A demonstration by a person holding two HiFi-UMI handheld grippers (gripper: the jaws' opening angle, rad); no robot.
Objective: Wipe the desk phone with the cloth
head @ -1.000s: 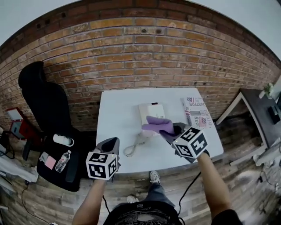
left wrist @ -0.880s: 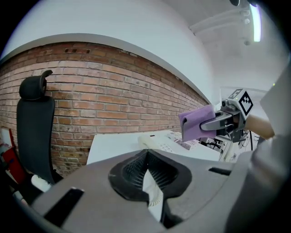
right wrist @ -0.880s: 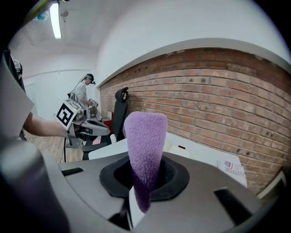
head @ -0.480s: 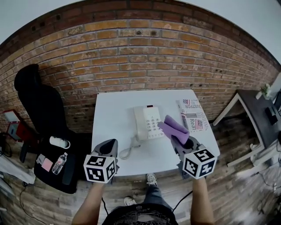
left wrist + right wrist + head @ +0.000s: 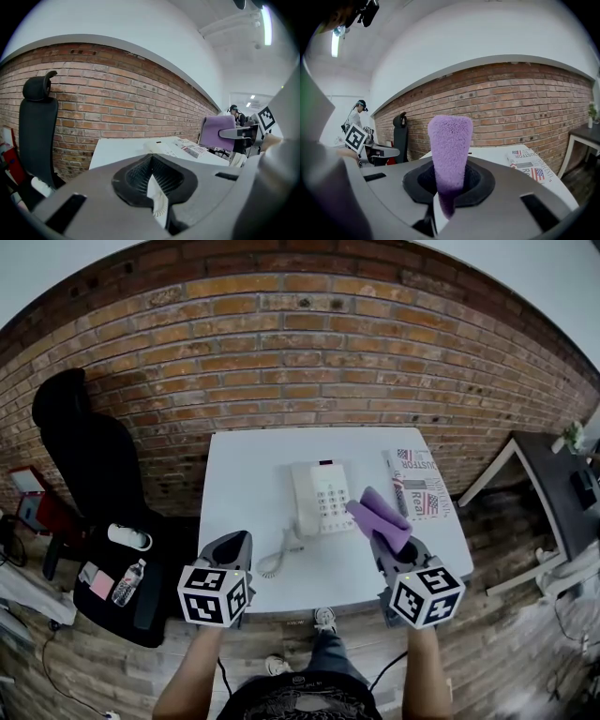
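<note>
right gripper [image 5: 382,538] jaws pinch the purple cloth [image 5: 380,512]; left gripper [image 5: 236,547] jaws closed, empty. newspaper [image 5: 419,482] at the table's [image 5: 248,474] right edge reads "ustor"; only the head view shows the desk phone [image 5: 322,498] keypad.

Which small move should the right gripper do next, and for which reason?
Probably carry the right gripper a little to its left and down, until the cloth rests on the desk phone. The fingers are shut on the cloth, which stands up beside the phone's right edge and seems not to touch it.
</note>
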